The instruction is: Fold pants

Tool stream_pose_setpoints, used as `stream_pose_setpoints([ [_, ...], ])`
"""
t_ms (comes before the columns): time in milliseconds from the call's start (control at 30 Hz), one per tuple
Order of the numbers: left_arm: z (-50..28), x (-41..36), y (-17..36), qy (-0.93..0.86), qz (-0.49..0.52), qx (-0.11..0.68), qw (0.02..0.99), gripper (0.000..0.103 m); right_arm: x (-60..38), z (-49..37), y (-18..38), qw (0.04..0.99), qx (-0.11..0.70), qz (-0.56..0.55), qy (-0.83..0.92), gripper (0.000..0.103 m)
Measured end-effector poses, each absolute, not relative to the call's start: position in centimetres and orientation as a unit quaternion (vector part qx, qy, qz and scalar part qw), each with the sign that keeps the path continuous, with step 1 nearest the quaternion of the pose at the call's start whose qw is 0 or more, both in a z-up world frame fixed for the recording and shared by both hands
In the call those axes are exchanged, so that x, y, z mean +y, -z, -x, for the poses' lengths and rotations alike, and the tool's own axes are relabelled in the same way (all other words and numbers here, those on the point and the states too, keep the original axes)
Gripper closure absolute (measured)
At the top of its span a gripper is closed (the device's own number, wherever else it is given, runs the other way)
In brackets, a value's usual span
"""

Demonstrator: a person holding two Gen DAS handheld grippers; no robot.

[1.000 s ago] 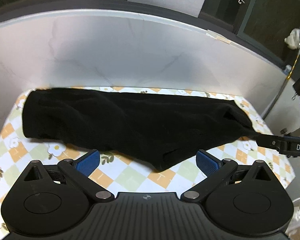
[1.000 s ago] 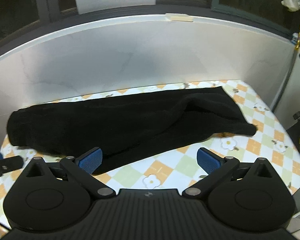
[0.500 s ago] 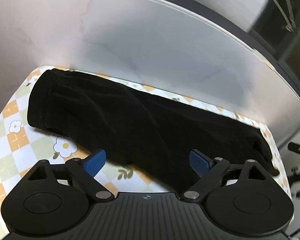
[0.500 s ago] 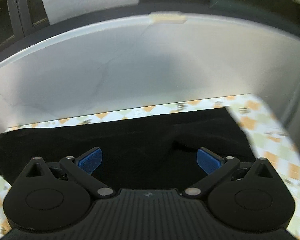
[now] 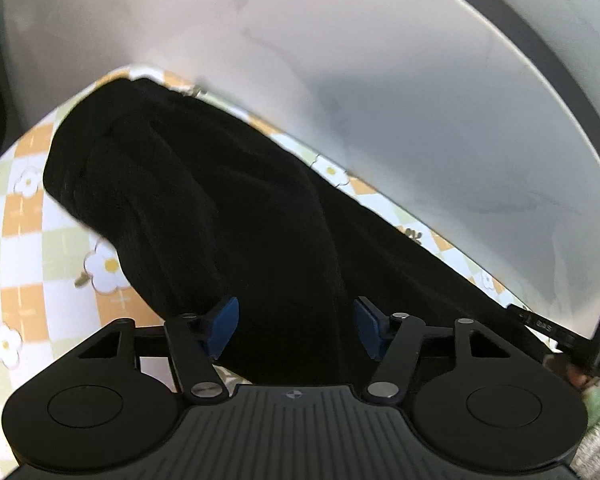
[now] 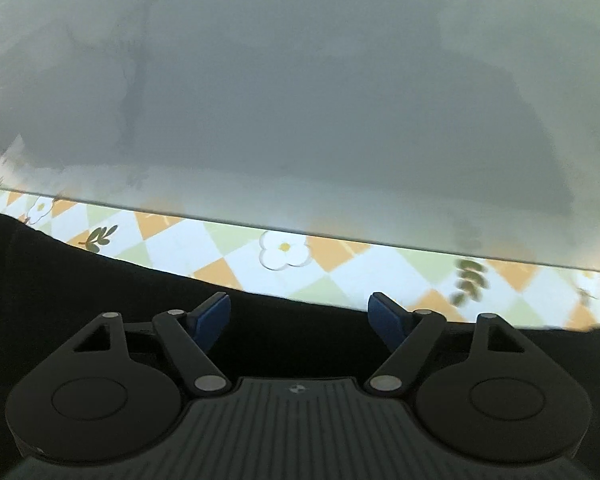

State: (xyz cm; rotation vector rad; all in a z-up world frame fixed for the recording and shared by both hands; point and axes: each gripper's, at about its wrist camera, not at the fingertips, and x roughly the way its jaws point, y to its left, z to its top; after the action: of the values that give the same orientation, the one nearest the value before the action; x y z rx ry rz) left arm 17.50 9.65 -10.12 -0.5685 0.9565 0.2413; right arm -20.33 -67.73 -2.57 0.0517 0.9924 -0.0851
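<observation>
Black soft fabric pants (image 5: 204, 208) laid lengthwise on counter (image 5: 24, 240) covered in orange-green checked flower-print cloth, grey wall behind. Left gripper (image 5: 296, 326) jaws closing, pants fabric seen between blue pads, not yet pinched. Right gripper (image 6: 298, 320) jaws closing over pants' far edge (image 6: 100, 280), nothing clamped.

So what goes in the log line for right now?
pants: flat on tablecloth | left gripper: closing over pants | right gripper: closing over pants

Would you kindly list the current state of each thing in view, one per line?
black pants: lying lengthwise on the tablecloth, not yet folded short.
left gripper: jaws closing, pants fabric between them, not yet pinched.
right gripper: jaws closing over the pants' far edge.
checkered tablecloth: spread flat.
</observation>
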Motion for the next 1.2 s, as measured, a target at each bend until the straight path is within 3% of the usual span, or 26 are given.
stream_pose_setpoints([
  [167, -17.1, 9.1, 10.5, -0.132, 0.278, 0.459, 0.834, 0.039, -66.8, 18.9, 4.1, 0.865, 0.498, 0.053, -0.029, 0.022],
  [300, -16.3, 9.4, 11.0, -0.142, 0.293, 0.462, 0.825, 0.039, -68.1, 18.2, 4.0, 0.862, 0.503, 0.026, -0.055, 0.025],
  [367, -16.4, 9.6, 11.2, -0.143, 0.303, 0.459, 0.823, 0.039, -68.0, 18.5, 3.5, 0.864, 0.496, 0.035, -0.076, 0.047],
  [400, -16.2, 9.4, 10.7, -0.143, 0.307, 0.459, 0.821, 0.039, -68.1, 18.7, 3.2, 0.864, 0.495, 0.026, -0.091, 0.077],
  [433, -16.0, 9.4, 10.7, -0.142, 0.31, 0.459, 0.82, 0.039, -68.2, 18.8, 3.0, 0.86, 0.5, 0.012, -0.097, 0.089],
  [500, -15.7, 9.2, 10.8, -0.14, 0.313, 0.46, 0.819, 0.039, -67.6, 19.5, 2.5, 0.864, 0.493, 0.018, -0.102, 0.096],
  [800, -15.5, 9.4, 10.9, -0.104, 0.309, 0.464, 0.824, 0.039, -64.2, 33.2, -5.6, 0.928, 0.361, -0.014, -0.086, 0.097],
  [1000, -14.3, 11.3, 12.0, -0.073, 0.33, 0.466, 0.817, 0.039, -58.3, 45.2, -4.6, 0.913, 0.4, -0.037, -0.073, 0.098],
  [1200, -13.5, 13.4, 14.1, -0.062, 0.361, 0.469, 0.803, 0.038, -54.7, 50.0, -0.9, 0.895, 0.434, -0.098, -0.039, 0.098],
])
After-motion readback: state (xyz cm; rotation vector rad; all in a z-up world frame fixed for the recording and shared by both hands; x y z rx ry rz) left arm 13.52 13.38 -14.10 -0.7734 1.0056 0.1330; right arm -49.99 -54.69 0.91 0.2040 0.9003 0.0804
